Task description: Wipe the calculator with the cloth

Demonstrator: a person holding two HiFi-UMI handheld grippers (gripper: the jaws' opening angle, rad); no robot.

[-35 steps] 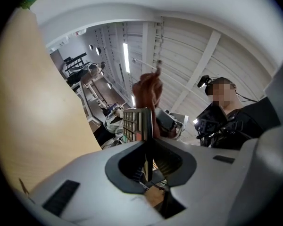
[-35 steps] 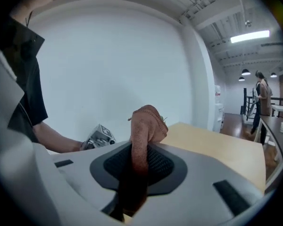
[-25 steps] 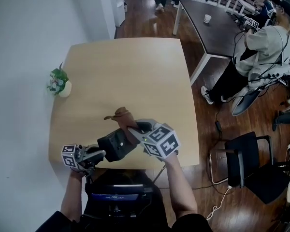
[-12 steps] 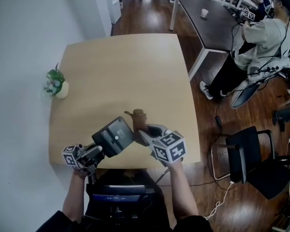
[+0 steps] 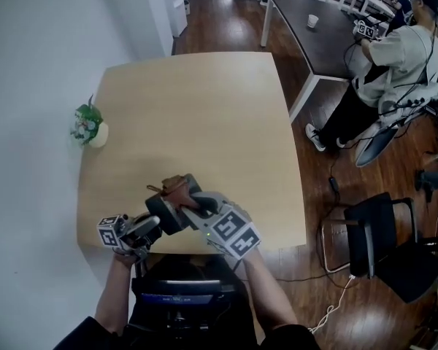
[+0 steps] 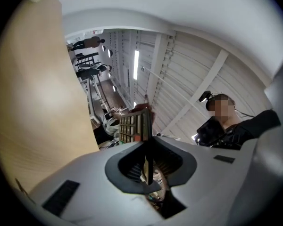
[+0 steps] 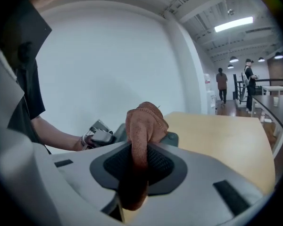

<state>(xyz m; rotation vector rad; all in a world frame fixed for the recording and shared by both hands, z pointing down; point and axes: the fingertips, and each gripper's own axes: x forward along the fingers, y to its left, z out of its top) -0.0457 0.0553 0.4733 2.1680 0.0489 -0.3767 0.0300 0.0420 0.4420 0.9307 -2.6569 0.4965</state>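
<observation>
The left gripper (image 6: pixel 148 147) has its fingers (image 6: pixel 85 187) clamped on the thin edge of the calculator (image 6: pixel 132 126). These fingers are smooth pale grey plastic with dark ribbed pads. The calculator is a flat, dark, rectangular slab that stands out past the fingertips. Its rows of small pale keys are turned to the left of the fingers in the left gripper view. In the head view it is held tilted, clear of the counter (image 5: pixel 197 115), whose top is a pale, matt, wood-grained square with rounded corners.

The right gripper (image 7: pixel 140 147) has the same grey shells and mesh-textured black pads. Its fingers (image 7: pixel 203 173) are shut on the cloth (image 7: pixel 144 121), a soft, rust-brown fabric with a napped surface and a stitched hem. The cloth is bunched into a rounded wad that bulges just beyond the fingertips. The wad lies against the dark body of the calculator, which shows on either side of it directly ahead of the right fingers.

Well beyond both pairs of fingers, near the counter's left edge, stands a small leafy plant (image 5: pixel 87 122) in a round white pot.
</observation>
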